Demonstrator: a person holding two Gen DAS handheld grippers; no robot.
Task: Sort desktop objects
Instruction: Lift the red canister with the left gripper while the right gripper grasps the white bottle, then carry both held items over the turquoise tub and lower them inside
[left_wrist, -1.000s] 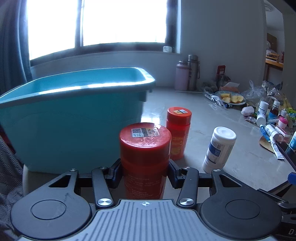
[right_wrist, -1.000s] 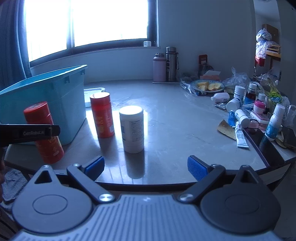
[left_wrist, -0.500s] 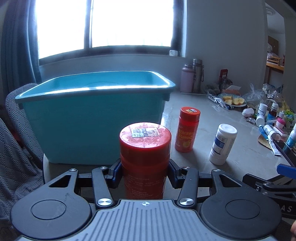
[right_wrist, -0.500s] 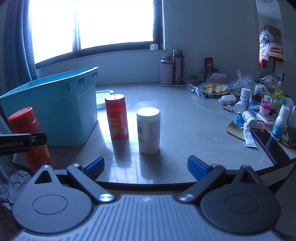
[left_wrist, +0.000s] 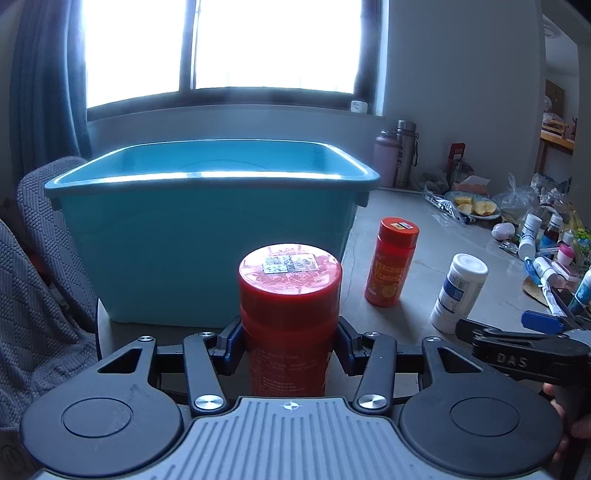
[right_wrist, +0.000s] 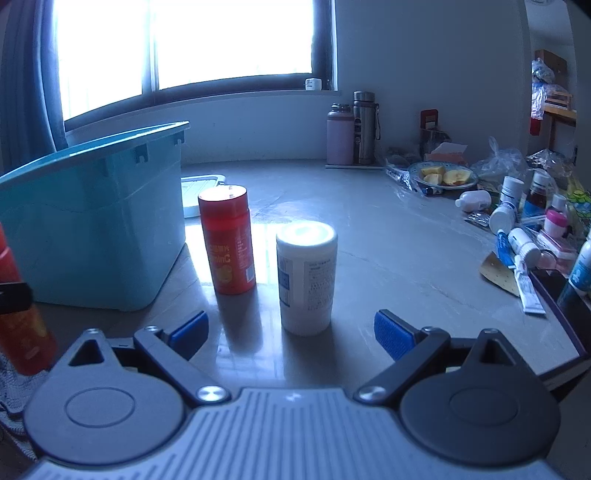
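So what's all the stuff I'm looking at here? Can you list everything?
held red bottle: one, red, clamped upright in the left gripper, in front of the bin
blue bin: one, teal, left part of the table
vitamin C bottle: one, orange-red, standing beside the bin
white bottle: one, white with blue label, standing right of the vitamin C bottle
flasks: two, pink and steel, by the back wall
fruit plate: one, cut yellow fruit, far right
small bottles and tubes: many, mixed colours, cluttered at the right edge
table: one, grey
left gripper: one, black, shut on the red bottle
right gripper: one, blue pads, open, before the white bottle
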